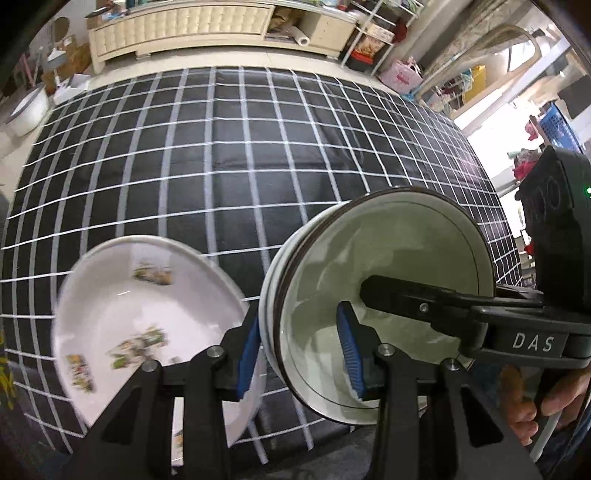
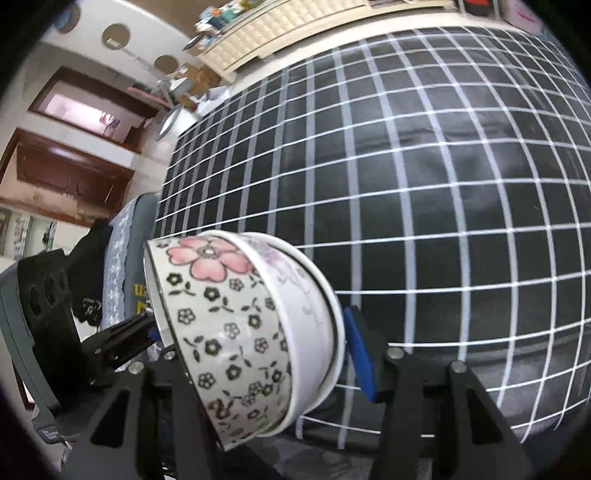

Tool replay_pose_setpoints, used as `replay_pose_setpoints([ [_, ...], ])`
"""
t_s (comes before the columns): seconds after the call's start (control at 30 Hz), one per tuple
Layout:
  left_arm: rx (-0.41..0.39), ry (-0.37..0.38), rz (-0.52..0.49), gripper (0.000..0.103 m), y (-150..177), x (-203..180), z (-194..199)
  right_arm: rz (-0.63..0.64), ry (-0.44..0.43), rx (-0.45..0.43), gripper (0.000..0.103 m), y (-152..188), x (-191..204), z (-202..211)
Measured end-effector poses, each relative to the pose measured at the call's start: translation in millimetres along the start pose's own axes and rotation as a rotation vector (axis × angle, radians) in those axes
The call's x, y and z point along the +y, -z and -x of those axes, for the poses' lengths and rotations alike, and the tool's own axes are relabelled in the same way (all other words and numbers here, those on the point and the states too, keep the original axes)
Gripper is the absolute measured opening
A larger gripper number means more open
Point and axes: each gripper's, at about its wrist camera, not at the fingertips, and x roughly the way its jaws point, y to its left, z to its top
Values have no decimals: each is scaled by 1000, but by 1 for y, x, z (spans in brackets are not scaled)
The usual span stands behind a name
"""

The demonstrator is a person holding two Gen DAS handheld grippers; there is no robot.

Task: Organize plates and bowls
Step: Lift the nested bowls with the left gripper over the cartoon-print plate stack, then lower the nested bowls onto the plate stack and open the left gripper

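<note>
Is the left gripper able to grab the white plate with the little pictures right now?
Probably not. The left gripper is already shut on the stack of bowls, so nothing is free for the white plate beside it.

Under your hands lies a black cloth with a white woven grid (image 1: 229,177), matt and softly creased. Your left gripper (image 1: 301,352) is matt black plastic with silver metal screw heads, and its ribbed blue pads (image 1: 351,347) look rubbery. They close on a stack of glossy, smooth glazed bowls with dark rims (image 1: 388,266). Beside it is a shiny white ceramic dish with printed pictures (image 1: 147,317). In your right gripper (image 2: 255,336), the flower-patterned glazed bowl (image 2: 229,325) and the white bowls nested with it (image 2: 314,306) gleam. The cream cabinet (image 1: 177,26) has a quilted, padded-looking front.
</note>
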Motion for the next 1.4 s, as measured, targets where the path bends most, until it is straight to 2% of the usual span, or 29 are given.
replay_pose_setpoints([
  [0.33, -40, -65, 137, 39, 30, 77, 39, 119, -43, 88, 55, -1, 77, -58],
  [0.57, -22, -85, 210, 39, 45, 109, 38, 145, -47, 147, 55, 0, 94, -93],
  [0.87, -1, -75, 239, 39, 57, 124, 30, 136, -40, 173, 55, 5, 92, -106],
  [1.17, -42, -58, 235, 39, 58, 127, 32, 158, -29, 160, 56, 3, 92, -105],
  [1.3, -62, -82, 206, 38, 58, 123, 32, 173, -16, 142, 59, 3, 92, -105],
  [1.4, -80, -130, 176, 38, 59, 117, 35, 199, 18, 125, 67, 4, 95, -103],
])
